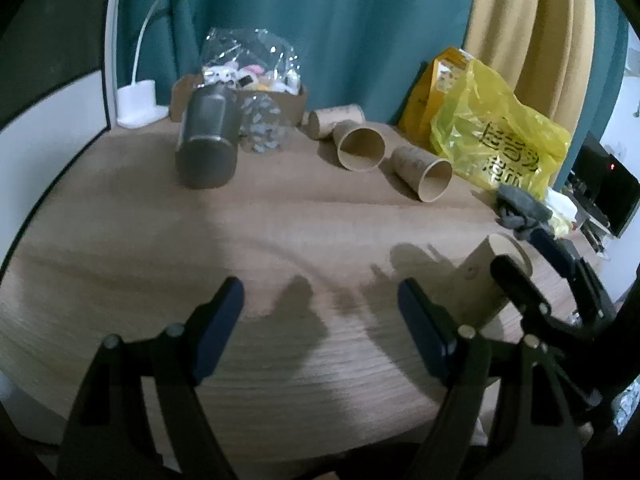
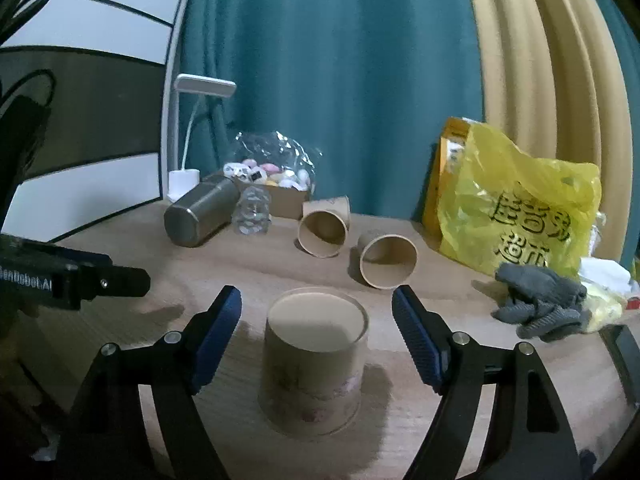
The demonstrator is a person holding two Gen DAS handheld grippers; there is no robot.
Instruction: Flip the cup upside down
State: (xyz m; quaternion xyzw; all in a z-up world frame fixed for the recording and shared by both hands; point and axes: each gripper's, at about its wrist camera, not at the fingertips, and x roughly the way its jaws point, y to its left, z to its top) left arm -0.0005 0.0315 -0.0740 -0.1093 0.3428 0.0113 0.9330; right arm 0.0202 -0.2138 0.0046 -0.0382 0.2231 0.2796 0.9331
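We see left gripper (image 1: 320, 328) fingers spread wide, empty, over bare table (image 1: 160, 248). Right gripper (image 2: 318, 334) fingers wide apart, flanking cup (image 2: 314, 364) without touching; cup stands base-up on table, so we judge flip done, withdrawal left. Three more paper cups (image 2: 322, 232) lie sideways behind.

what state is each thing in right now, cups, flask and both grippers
near cup: upside down on the table, between the right gripper's fingers, not gripped
two far cups: lying on their sides
steel flask: lying on its side
right gripper: open
left gripper: open, holding nothing
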